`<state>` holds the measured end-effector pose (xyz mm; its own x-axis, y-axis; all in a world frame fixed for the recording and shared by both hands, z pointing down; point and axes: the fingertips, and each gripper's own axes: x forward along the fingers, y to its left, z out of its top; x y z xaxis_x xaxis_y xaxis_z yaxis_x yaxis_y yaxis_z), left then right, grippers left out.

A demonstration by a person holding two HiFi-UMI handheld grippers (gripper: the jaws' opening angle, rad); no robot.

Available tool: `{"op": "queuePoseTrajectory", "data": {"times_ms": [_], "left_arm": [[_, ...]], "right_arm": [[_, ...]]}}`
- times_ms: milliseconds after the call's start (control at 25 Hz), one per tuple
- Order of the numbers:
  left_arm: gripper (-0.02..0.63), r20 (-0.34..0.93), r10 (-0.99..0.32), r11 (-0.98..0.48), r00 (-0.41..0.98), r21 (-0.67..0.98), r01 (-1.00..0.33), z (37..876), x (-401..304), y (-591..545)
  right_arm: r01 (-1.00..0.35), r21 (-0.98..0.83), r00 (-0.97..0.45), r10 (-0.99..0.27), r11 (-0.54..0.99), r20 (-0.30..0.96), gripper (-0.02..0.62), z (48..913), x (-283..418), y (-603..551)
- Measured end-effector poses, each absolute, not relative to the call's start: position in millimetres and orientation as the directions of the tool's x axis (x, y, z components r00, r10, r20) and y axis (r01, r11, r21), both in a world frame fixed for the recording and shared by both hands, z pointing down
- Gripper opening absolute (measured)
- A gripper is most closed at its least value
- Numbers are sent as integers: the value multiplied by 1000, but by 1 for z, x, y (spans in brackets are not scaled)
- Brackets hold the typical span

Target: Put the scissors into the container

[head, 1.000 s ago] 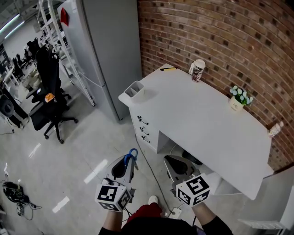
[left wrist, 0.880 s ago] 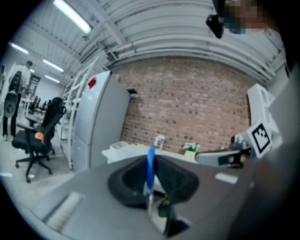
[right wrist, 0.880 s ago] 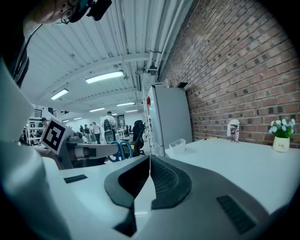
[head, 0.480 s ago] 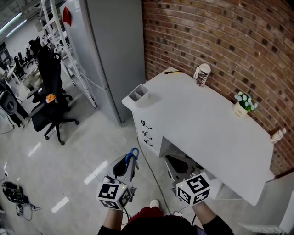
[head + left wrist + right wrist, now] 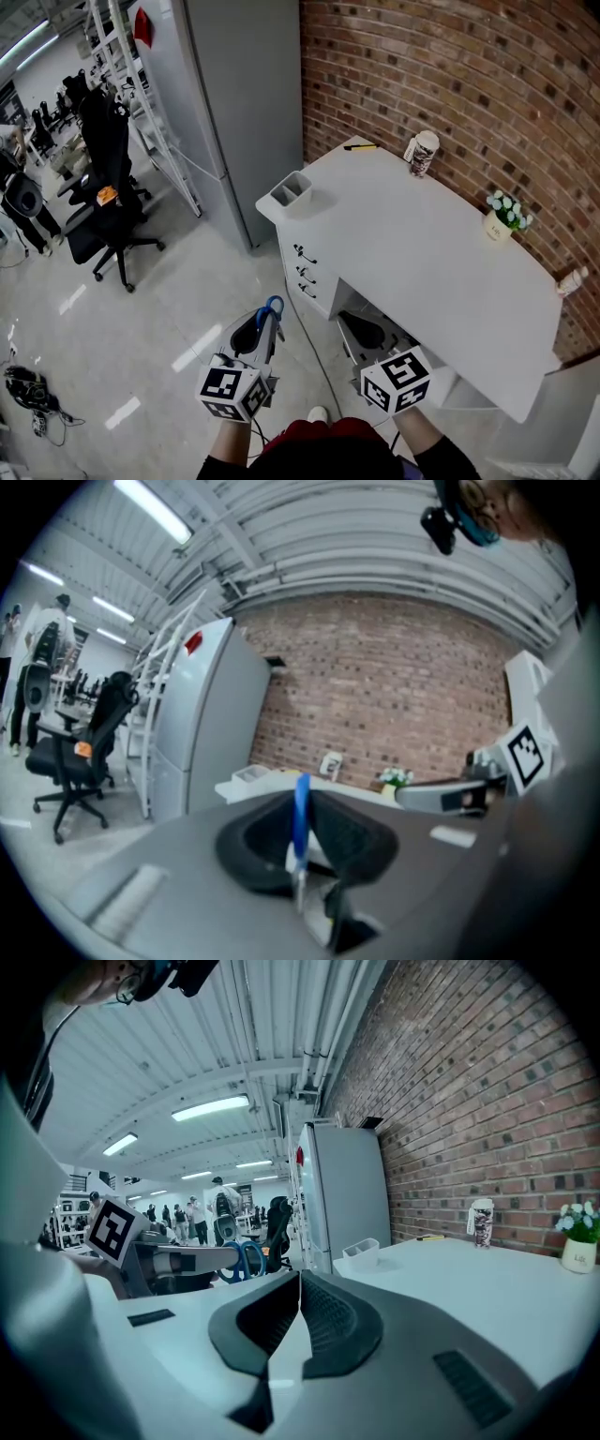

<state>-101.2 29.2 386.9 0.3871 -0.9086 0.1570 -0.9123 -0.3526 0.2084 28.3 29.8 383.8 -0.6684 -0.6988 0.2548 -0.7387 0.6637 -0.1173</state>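
My left gripper (image 5: pixel 254 339) is clamped on the scissors (image 5: pixel 271 310). In the left gripper view the blue handle (image 5: pixel 301 816) stands upright between the pads, and metal shows below it. The right gripper (image 5: pixel 367 336) has its jaws pressed together with nothing between them, which the right gripper view (image 5: pixel 299 1305) shows plainly.

Compared with a second ago, both grippers sit at almost the same spots in the head view, side by side low in the frame, and the grip on the scissors has not changed. What has changed is the scene around them. The white table (image 5: pixel 422 253) and the container (image 5: pixel 292 189) at its near-left corner now lie a little further right and lower in the head view. The cup (image 5: pixel 423 153) by the brick wall has shifted the same way (the potted plant (image 5: pixel 502 216) too).

The scissors are held over the floor, well apart from the container, which stands upright on the table ahead of the grippers.
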Motion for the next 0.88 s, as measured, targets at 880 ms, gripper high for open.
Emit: {"op": "queuePoseTrajectory", "data": {"times_ms": [880], "left_arm": [[46, 121, -928, -321, 352, 219, -921, 374, -124, 16]], "right_arm": [[-715, -92, -687, -673, 693, 275, 9, 380, 5, 14]]}}
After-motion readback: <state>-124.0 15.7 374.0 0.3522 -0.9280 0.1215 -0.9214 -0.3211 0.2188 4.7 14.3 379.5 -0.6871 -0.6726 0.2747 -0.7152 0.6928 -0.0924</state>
